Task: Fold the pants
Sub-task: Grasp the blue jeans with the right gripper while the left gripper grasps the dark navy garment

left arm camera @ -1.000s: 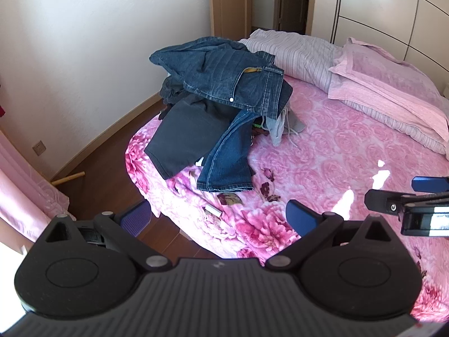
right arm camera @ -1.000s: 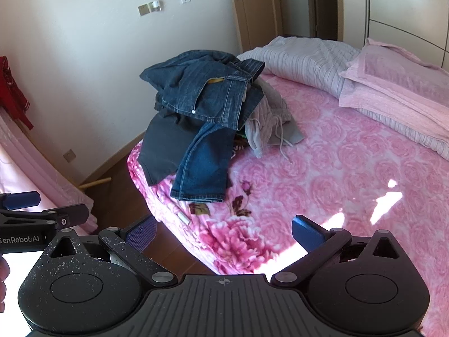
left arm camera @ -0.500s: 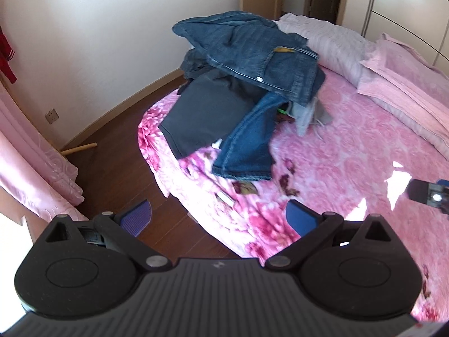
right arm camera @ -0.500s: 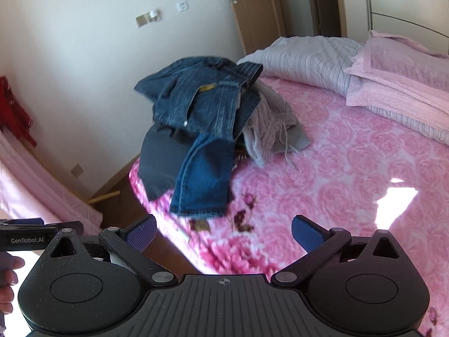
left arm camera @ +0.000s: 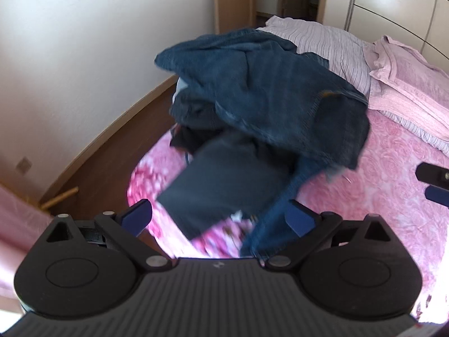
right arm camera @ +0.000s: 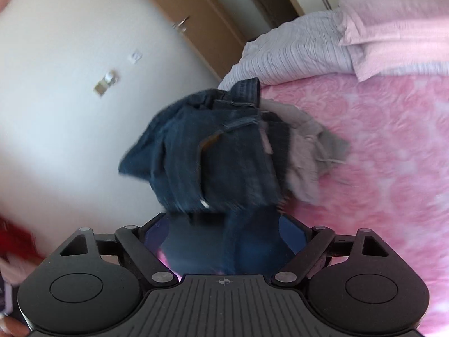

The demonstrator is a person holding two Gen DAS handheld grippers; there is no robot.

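A heap of clothes lies at the bed's left corner. Blue jeans (left arm camera: 275,98) drape over the top, one leg trailing toward me. Dark grey pants (left arm camera: 224,182) lie flat beneath them at the bed edge. My left gripper (left arm camera: 219,219) hovers open just above the grey pants and the jeans leg, holding nothing. In the right wrist view the blue jeans (right arm camera: 213,157) fill the centre, with a grey garment (right arm camera: 306,151) to their right. My right gripper (right arm camera: 224,241) stands open close over the jeans leg, nothing between its fingers. Both views are motion-blurred.
The pink floral bedspread (left arm camera: 393,185) stretches to the right. A lilac folded quilt (left arm camera: 331,45) and pink pillows (left arm camera: 407,75) lie at the head. Brown floor (left arm camera: 106,154) and a white wall (left arm camera: 84,42) border the bed's left edge. The right gripper's tips (left arm camera: 433,182) show at the right.
Both grippers have moved forward and down toward the clothes heap, which now looms much larger. The right gripper has tilted. Both stay open.
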